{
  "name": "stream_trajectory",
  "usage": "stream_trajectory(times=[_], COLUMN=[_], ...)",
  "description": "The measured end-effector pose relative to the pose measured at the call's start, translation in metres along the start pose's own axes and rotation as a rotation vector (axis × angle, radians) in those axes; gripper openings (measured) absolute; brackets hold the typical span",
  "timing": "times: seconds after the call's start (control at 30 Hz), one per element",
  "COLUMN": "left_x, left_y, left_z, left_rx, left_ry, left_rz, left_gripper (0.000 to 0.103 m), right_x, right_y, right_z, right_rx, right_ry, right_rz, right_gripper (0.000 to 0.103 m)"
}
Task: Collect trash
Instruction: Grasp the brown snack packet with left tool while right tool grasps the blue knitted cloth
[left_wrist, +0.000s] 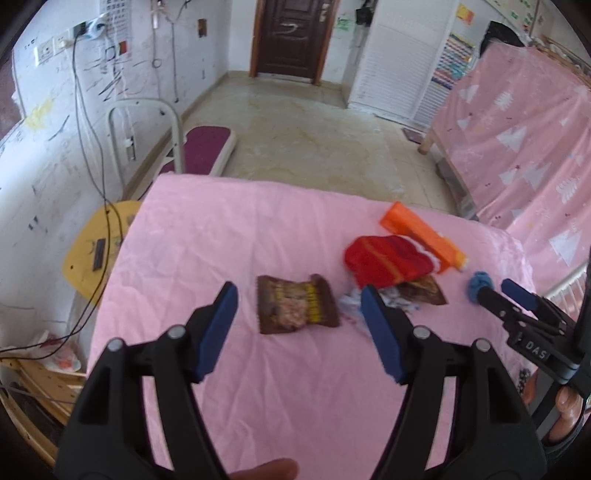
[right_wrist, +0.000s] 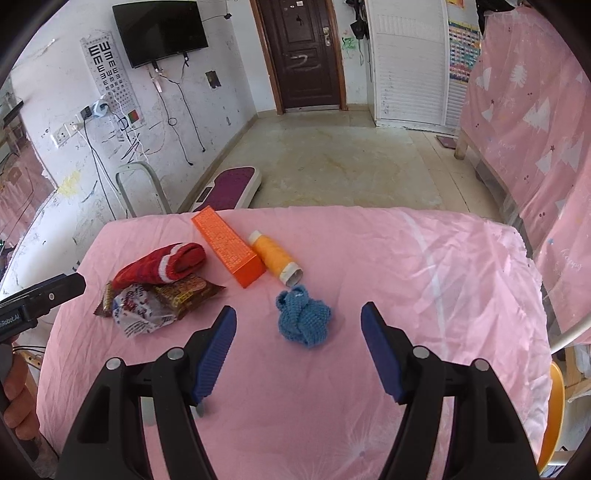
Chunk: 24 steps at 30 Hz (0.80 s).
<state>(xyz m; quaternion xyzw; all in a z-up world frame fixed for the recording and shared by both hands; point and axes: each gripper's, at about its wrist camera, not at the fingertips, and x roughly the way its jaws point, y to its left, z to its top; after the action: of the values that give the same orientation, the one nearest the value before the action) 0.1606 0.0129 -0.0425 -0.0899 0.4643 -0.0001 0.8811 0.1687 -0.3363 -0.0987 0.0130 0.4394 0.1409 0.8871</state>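
1. The room: white scribbled walls, a dark door, a wall-mounted television, an eye chart, and a tiled floor beyond the pink surface.
2. The surface is a bed under a wrinkled pink sheet; it looks soft, so anything pressed down would likely sink and bunch the cloth.
3. Left tongs hang released, empty, over the sheet; right tongs likewise stand apart with nothing between the pads.
4. An orange box lies beside a yellow tube, both near the far middle; rigid and probably not trash.
5. A red sock rests partly on the wrappers; a blue knitted piece lies just ahead of the right tongs. Both soft.
6. The trash: a brown snack wrapper lies flat directly ahead of the left tongs; a second brown wrapper and a crumpled clear wrapper sit by the sock.
7. These wrappers should be very light, crinkly and slick. Pinching a raised crimped edge looks safest; a flat middle grab risks catching the sheet.
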Motion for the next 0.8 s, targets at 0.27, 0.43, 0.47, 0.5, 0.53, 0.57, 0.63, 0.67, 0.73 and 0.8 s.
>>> stream_trajectory(times=[0.27, 0.43, 0.47, 0.5, 0.53, 0.57, 0.63, 0.67, 0.73, 0.8], left_x=[0.029, 0.039, 0.041, 0.043, 0.045, 0.045, 0.046, 0.046, 0.046, 0.046], left_y=[0.005, 0.005, 0.004, 0.002, 0.002, 0.001, 0.0, -0.001, 0.0, -0.001], left_z=[0.0, 0.0, 0.002, 0.002, 0.001, 0.001, 0.003, 0.003, 0.003, 0.003], left_rx=[-0.025, -0.029, -0.028, -0.027, -0.026, -0.024, -0.017, -0.016, -0.012, -0.003], left_ry=[0.07, 0.097, 0.102, 0.104, 0.108, 0.11, 0.105, 0.105, 0.104, 0.103], left_rz=[0.03, 0.028, 0.024, 0.026, 0.026, 0.024, 0.026, 0.025, 0.028, 0.029], left_gripper=[0.066, 0.066, 0.066, 0.066, 0.063, 0.061, 0.059, 0.058, 0.052, 0.05], right_x=[0.019, 0.028, 0.03, 0.031, 0.032, 0.033, 0.034, 0.035, 0.035, 0.034], right_y=[0.004, 0.007, 0.01, 0.011, 0.011, 0.011, 0.008, 0.008, 0.006, 0.004], right_z=[0.002, 0.001, 0.001, 0.001, 0.0, 0.0, 0.0, -0.002, -0.003, -0.003], right_rx=[-0.01, -0.031, -0.035, -0.036, -0.035, -0.032, -0.027, -0.028, -0.03, -0.03], right_ry=[0.017, 0.022, 0.019, 0.017, 0.017, 0.017, 0.014, 0.012, 0.006, 0.0], right_rz=[-0.016, -0.028, -0.034, -0.038, -0.041, -0.042, -0.045, -0.049, -0.06, -0.069], right_gripper=[0.06, 0.06, 0.06, 0.06, 0.06, 0.06, 0.059, 0.058, 0.05, 0.04])
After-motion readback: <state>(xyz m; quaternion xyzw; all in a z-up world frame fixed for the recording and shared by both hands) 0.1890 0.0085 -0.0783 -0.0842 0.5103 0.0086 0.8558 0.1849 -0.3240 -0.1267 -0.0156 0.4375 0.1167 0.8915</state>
